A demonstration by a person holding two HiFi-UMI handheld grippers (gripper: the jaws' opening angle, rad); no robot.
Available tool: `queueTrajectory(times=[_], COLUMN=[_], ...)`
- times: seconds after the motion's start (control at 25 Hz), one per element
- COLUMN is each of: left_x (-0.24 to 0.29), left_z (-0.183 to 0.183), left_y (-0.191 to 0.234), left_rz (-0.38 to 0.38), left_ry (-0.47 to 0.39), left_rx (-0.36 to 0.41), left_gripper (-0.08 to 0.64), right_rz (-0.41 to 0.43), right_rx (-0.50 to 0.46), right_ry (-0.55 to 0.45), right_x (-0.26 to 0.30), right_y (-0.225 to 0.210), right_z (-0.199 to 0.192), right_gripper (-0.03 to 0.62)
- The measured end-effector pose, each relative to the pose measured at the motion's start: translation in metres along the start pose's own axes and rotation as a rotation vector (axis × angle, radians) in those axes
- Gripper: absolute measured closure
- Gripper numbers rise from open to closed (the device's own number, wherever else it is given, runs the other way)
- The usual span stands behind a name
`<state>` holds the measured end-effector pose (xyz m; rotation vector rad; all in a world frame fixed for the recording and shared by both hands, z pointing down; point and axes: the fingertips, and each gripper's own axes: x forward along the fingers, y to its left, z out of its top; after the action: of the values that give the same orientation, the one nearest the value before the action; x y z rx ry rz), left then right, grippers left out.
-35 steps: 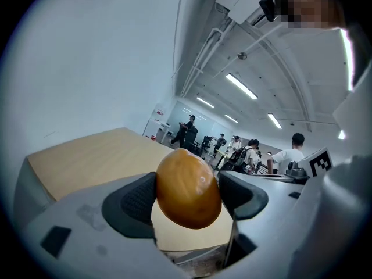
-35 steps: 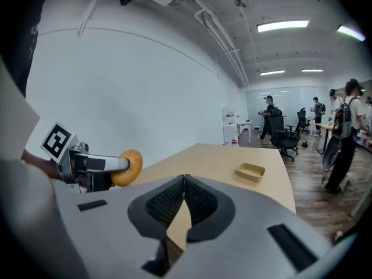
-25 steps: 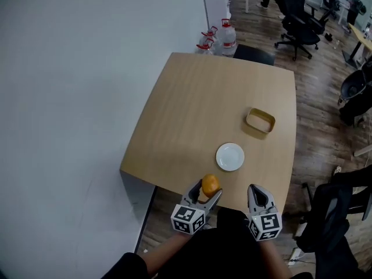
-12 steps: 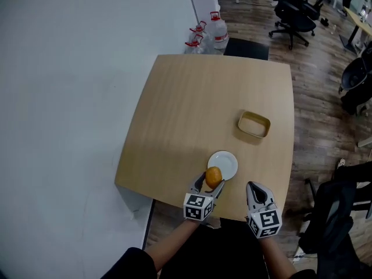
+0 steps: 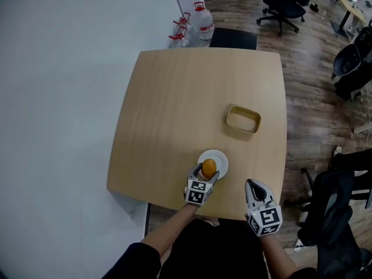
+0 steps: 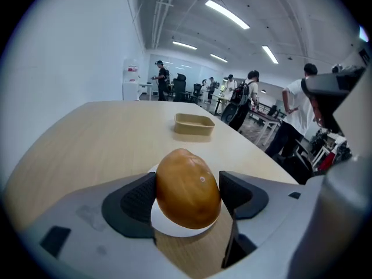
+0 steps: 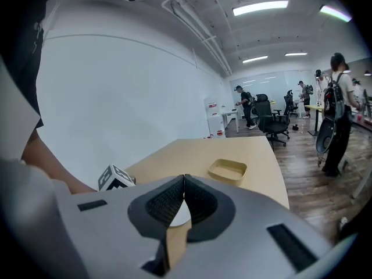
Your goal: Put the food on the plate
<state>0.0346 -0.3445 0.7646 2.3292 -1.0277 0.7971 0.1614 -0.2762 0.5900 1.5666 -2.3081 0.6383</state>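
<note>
An orange-brown, egg-shaped piece of food [image 5: 208,168] [image 6: 187,188] is clamped between the pads of my left gripper [image 5: 206,175] [image 6: 187,197]. It hangs over the near part of a small white plate [image 5: 219,158] [image 6: 174,228] near the table's front edge. In the left gripper view the plate's white rim shows under the food. My right gripper [image 5: 256,190] [image 7: 184,186] is shut with nothing in it, to the right of the plate at the table's front edge.
A shallow tan rectangular tray [image 5: 243,119] [image 6: 194,124] [image 7: 227,170] sits further back on the right of the wooden table [image 5: 174,109]. Water bottles [image 5: 200,17] stand on the floor beyond the far edge. Office chairs [image 5: 285,4] and several people are in the background.
My left gripper has carried the food forward from the table's front edge until it is over the plate. The right gripper has stayed shut in about the same place.
</note>
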Motion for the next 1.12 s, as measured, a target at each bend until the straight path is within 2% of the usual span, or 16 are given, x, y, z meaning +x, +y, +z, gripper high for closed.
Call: queueTrajectory(times=[0.08, 0.32, 0.68, 0.92, 1.12], left_x=[0.011, 0.035, 0.046, 0.033, 0.007], left_z=[-0.008, -0.027, -0.018, -0.003, 0.013], left_y=[-0.003, -0.002, 0.000, -0.003, -0.008], left_rz=[-0.008, -0.010, -0.033, -0.049, -0.047], left_ry=[0.037, 0.108, 0.104, 0.039, -0.036], left_rx=[0.044, 0.068, 0.058, 0.004, -0.007], left_gripper=[0.241, 0.241, 0.236, 0.233, 0.232], right_rz=[0.002, -0.026, -0.033, -0.012, -0.001], right_rx=[0.002, -0.036, -0.027, -0.030, -0.052], right_ry=[-0.003, -0.006, 0.015, 0.018, 0.004], right_x=[-0.001, 0.000, 0.002, 0.002, -0.003], right_y=[-0.003, -0.012, -0.024, -0.018, -0.004], right_z=[-0.001, 0.000, -0.009, -0.006, -0.003], right_gripper=[0.532, 0.532, 0.532, 0.532, 0.532])
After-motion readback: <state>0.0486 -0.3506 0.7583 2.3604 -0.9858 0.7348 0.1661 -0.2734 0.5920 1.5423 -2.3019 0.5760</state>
